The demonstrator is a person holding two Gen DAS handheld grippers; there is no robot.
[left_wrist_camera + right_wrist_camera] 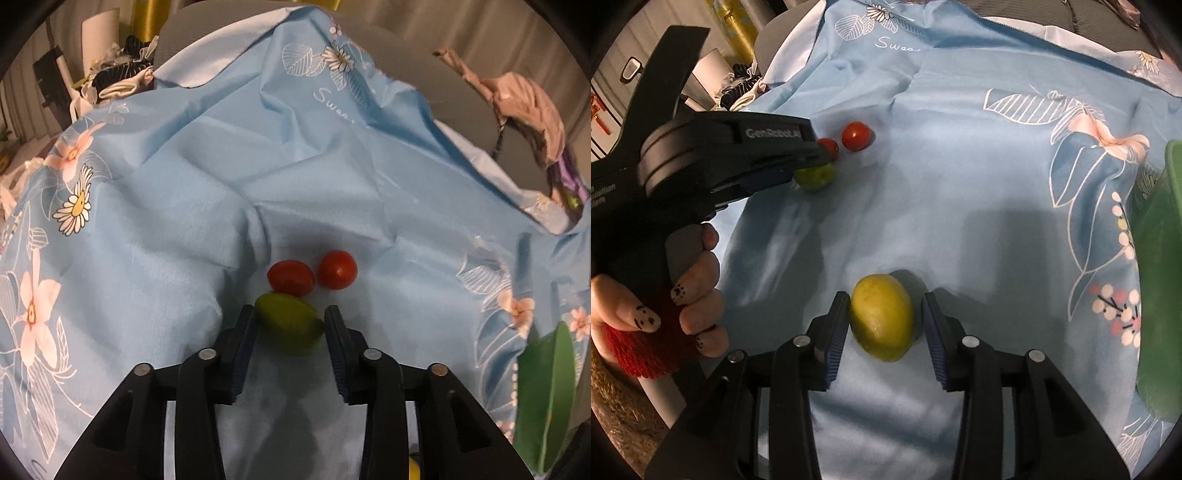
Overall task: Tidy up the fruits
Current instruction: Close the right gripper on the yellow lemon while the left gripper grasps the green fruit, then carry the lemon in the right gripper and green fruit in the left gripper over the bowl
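A small green fruit (290, 323) lies on the blue floral cloth (221, 177) between the fingers of my left gripper (290, 320), which closes around it, both pads touching its sides. Two red cherry tomatoes (290, 277) (337, 269) lie just beyond it. In the right wrist view a larger yellow-green fruit (882, 316) lies between the fingers of my right gripper (884, 314), which is open with gaps on both sides. The left gripper (809, 171) shows there too, over the small green fruit (816, 176) and tomatoes (856, 136).
A green container (1160, 280) stands at the right edge; it also shows in the left wrist view (546, 398). Piles of clothes (122, 74) lie beyond the cloth at the back left, and pink fabric (524, 103) at the back right.
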